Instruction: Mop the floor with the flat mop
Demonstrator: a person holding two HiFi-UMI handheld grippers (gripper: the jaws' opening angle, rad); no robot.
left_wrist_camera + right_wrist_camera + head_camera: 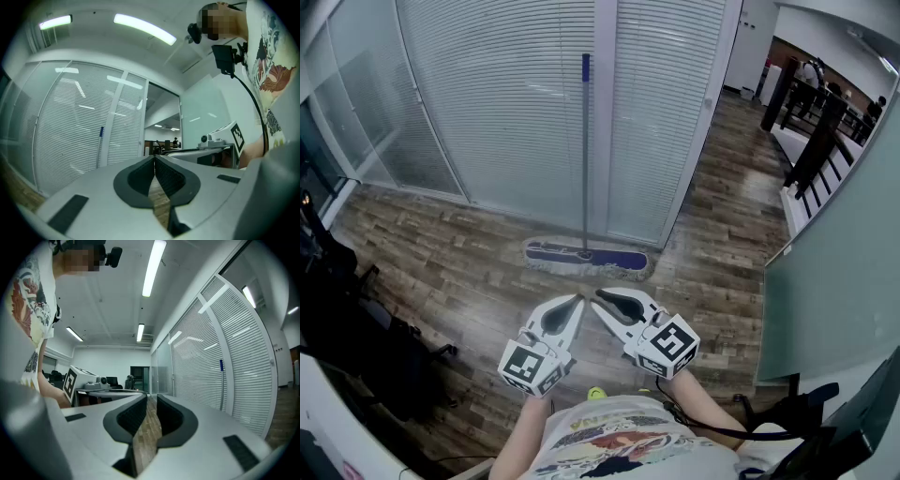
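The flat mop stands against the blind-covered glass wall. Its blue pad [586, 258] lies flat on the wood floor and its thin handle [585, 150] rises straight up. Both grippers hover side by side in front of it, roughly a step short of the pad, pointing at it. My left gripper [577, 300] is shut with nothing in it, its pads meeting at the tip [154, 158]. My right gripper [598, 299] is also shut and empty, with only a sliver of floor showing between its pads [151, 397]. The handle [100, 145] shows far off in the left gripper view, and the handle [221, 380] in the right one.
Black chairs and bags [337, 319] crowd the left side. A frosted glass partition [834, 272] walls off the right, with a black chair base [797, 412] at its foot. Dark furniture [811, 122] stands down the corridor at upper right. Wood floor stretches between me and the mop.
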